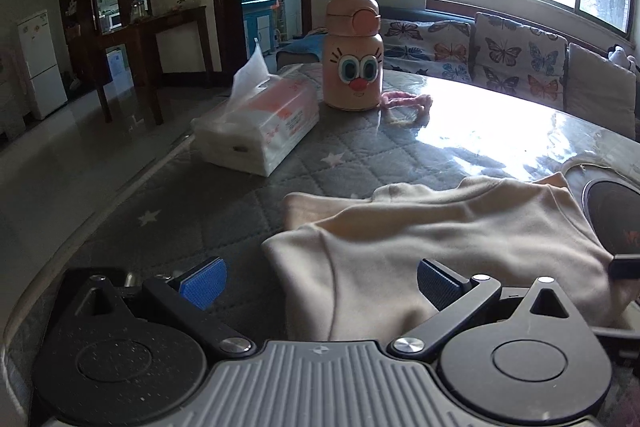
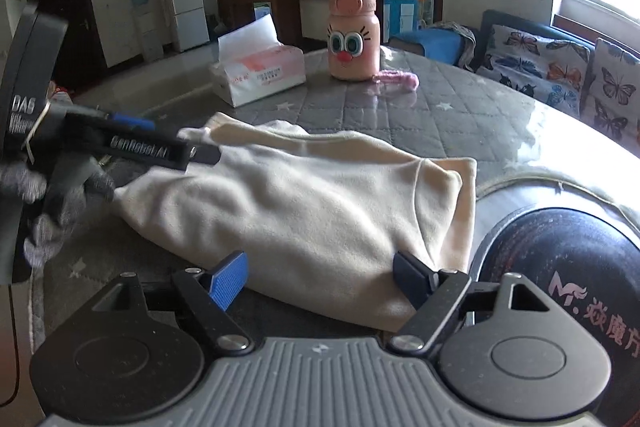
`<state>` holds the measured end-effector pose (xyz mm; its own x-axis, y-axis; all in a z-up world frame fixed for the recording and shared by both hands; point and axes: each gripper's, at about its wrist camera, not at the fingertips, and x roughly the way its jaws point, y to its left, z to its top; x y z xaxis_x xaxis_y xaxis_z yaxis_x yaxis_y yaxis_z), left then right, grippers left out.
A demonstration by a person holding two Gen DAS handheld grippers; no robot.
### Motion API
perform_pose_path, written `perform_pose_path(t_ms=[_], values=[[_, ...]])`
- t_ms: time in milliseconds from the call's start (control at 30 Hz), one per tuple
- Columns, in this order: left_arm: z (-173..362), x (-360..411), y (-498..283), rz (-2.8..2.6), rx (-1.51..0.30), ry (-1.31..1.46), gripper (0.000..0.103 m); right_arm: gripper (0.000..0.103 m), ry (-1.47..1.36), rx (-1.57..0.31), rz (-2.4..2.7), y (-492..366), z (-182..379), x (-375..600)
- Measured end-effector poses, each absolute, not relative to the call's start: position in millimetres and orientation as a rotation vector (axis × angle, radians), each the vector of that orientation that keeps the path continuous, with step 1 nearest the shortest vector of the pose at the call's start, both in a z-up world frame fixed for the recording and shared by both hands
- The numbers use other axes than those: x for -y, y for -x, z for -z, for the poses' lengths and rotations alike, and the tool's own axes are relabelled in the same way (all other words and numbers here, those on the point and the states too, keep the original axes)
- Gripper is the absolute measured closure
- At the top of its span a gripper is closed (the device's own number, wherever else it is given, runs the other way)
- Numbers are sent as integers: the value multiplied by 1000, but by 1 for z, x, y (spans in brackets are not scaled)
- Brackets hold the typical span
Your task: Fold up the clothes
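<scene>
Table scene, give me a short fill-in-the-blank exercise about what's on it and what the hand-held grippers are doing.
1. The garment lying folded on the table is ____ in colour.
2. The bottle with a cartoon face stands beside a pack of ____.
3. The right hand-held gripper has its jaws ____, with nothing pinched between them.
4. The cushions behind the table are printed with ____.

Missing words: cream; tissues; open; butterflies

Cream garment (image 2: 288, 203) on a grey star-quilted table cover (image 2: 400, 107) (pink cartoon-faced bottle (image 2: 352, 35) behind), butterfly-print cushions (image 2: 536, 67).
</scene>
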<state>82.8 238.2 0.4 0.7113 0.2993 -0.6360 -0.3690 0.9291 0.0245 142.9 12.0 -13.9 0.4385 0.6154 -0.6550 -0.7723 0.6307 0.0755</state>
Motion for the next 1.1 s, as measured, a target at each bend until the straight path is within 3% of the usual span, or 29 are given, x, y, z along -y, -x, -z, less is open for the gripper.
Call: perform_pose_path(t_ms=[333, 767, 1100], values=[[12, -233, -65, -360, -714, 91, 0, 16, 260, -713, -877, -146, 20, -19], [9, -231, -63, -357, -729, 99, 0, 0, 278, -693, -878, -139, 24, -25], [4, -226, -53, -349, -720, 111, 0, 0, 286, -679, -857, -127, 21, -24]])
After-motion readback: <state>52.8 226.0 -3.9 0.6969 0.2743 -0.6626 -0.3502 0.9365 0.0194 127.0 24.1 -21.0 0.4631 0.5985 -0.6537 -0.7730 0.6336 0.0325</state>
